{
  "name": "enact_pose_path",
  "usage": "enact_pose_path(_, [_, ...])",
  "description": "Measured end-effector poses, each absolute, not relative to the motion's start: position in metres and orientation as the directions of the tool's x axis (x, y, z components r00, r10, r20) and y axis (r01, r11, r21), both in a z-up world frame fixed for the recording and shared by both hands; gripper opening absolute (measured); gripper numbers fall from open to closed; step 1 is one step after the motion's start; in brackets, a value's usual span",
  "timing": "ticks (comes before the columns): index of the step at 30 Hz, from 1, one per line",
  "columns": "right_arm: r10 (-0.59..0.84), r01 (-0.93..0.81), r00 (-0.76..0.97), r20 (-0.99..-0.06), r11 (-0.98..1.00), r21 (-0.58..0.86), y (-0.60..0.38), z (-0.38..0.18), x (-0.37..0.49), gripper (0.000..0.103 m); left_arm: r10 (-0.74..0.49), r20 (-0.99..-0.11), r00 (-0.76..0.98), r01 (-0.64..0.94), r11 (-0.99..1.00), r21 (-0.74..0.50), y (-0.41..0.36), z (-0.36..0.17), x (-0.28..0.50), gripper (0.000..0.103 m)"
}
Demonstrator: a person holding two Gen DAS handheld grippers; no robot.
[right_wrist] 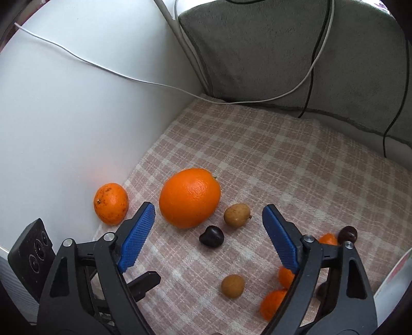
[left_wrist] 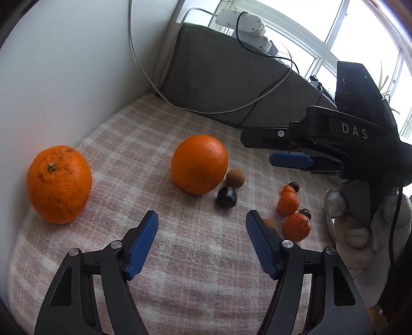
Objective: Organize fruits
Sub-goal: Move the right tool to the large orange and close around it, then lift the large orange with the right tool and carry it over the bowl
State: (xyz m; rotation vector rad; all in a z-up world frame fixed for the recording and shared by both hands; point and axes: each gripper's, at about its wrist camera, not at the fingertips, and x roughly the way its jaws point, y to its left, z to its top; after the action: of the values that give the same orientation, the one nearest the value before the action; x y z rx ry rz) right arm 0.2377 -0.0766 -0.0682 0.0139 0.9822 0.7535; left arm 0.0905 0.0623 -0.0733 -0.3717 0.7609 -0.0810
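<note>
Fruits lie on a pink plaid blanket (left_wrist: 144,144). A speckled orange (left_wrist: 59,184) sits by the white wall; it also shows in the right wrist view (right_wrist: 110,203). A smooth large orange (left_wrist: 199,163) (right_wrist: 190,198) lies mid-blanket, with a brown longan (left_wrist: 235,177) (right_wrist: 237,215) and a dark cherry (left_wrist: 226,197) (right_wrist: 211,237) beside it. Small tangerines (left_wrist: 296,226) and more cherries (left_wrist: 306,213) lie to the right. A second longan (right_wrist: 232,286) lies nearer. My left gripper (left_wrist: 202,223) is open and empty above the blanket. My right gripper (right_wrist: 208,215) is open and empty above the cherry; it enters the left wrist view (left_wrist: 291,158) from the right.
A grey cushion (left_wrist: 221,69) backs the blanket, with white and black cables (left_wrist: 257,101) draped over it. A white wall (left_wrist: 64,64) bounds the left. A plush toy (left_wrist: 355,232) lies at the right. A power strip (left_wrist: 247,23) sits on the windowsill.
</note>
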Motion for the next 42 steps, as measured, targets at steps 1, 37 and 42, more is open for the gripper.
enact_pose_path(1, [0.587,-0.562,0.314,-0.746,0.748,0.352,-0.075,-0.071,0.242,0.087,-0.211,-0.66,0.722,-0.06,0.93,-0.363,0.063,-0.074,0.093,0.066])
enact_pose_path(37, [0.656,-0.526,0.136,-0.743,0.683,0.507,-0.027,-0.111,0.281,0.067,-0.312,-0.672,0.671,-0.073,0.875,-0.478,0.08,-0.094,0.142,0.04])
enact_pose_path(42, [0.654,-0.538,0.146,-0.742,0.682,0.496,-0.032,-0.104,0.276,0.067,-0.306,-0.669,0.677,-0.063,0.882,-0.467,0.077,-0.09,0.14,0.04])
